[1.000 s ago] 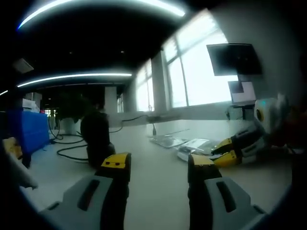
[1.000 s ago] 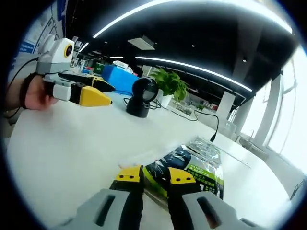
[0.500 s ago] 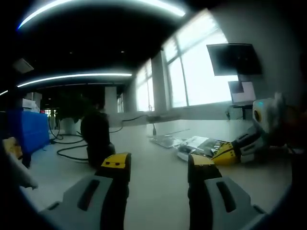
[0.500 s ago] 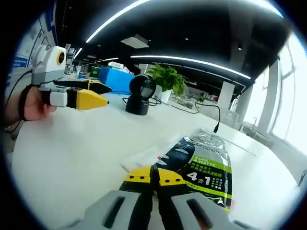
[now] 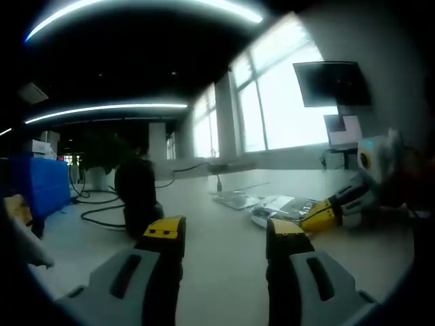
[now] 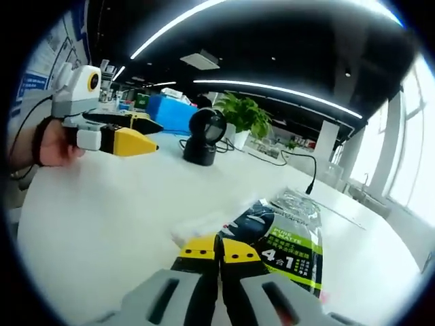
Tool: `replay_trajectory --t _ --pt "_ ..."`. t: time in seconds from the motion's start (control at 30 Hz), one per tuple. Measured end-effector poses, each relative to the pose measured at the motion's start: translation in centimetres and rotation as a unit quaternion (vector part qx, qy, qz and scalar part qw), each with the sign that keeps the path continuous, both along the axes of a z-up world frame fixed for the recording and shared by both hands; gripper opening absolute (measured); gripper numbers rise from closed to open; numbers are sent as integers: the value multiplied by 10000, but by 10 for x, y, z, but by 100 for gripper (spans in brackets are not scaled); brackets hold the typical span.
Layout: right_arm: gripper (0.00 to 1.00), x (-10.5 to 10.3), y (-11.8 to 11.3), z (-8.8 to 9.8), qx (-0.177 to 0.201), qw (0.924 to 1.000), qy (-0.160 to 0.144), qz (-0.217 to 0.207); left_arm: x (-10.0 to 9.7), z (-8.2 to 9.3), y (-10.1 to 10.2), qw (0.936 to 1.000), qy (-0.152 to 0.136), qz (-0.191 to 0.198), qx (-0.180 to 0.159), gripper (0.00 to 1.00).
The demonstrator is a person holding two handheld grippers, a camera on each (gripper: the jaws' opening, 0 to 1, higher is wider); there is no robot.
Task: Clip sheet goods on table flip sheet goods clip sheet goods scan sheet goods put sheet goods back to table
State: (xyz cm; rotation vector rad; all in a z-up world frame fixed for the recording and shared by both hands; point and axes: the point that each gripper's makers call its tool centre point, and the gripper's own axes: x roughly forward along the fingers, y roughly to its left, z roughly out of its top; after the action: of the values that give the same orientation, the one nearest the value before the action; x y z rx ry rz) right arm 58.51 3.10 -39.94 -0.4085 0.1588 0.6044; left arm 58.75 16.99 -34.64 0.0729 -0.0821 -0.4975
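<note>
- The sheet goods packet (image 6: 279,238) is being pinched at its near edge by the right tool (image 6: 219,248), jaws closed on it, just above the bench (image 6: 95,210).
- The left tool (image 5: 224,234) is being held wide apart, gripping nothing, with the scanner (image 5: 138,197) ahead.

Near edge of the sheet goods (image 6: 279,238) hidden under the right gripper (image 6: 219,248), its yellow fingers (image 6: 198,247) pressed together over it. Small print on the pack too blurred to read. In the left gripper view, same pack (image 5: 275,206) a pale smear, partly covered by the incoming gripper. Dark scanner (image 5: 136,193) on the surface murky, details lost.
</note>
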Motion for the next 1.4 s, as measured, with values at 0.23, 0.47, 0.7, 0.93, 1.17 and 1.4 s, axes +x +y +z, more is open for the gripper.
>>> replay_trajectory --t 0.23,0.47,0.7,0.93,1.17,1.4 --pt "0 -1 -4 22 585 9982 -73 -144 0 0 0 10000 3 -2 12 40" --pt "0 0 -12 45 1417 9897 -121 -181 0 0 0 10000 4 3 2 40" --pt "0 2 -29 63 1878 9814 -67 -397 0 0 0 10000 4 14 5 40" --pt "0 2 -43 82 2028 9771 -271 -582 0 1 0 10000 -6 8 -15 40" --pt "0 3 -54 91 2204 9717 -359 -775 0 1 0 10000 -6 14 -24 40" --pt "0 6 -67 103 2212 9690 -542 -958 0 1 1 10000 -10 13 -37 40"
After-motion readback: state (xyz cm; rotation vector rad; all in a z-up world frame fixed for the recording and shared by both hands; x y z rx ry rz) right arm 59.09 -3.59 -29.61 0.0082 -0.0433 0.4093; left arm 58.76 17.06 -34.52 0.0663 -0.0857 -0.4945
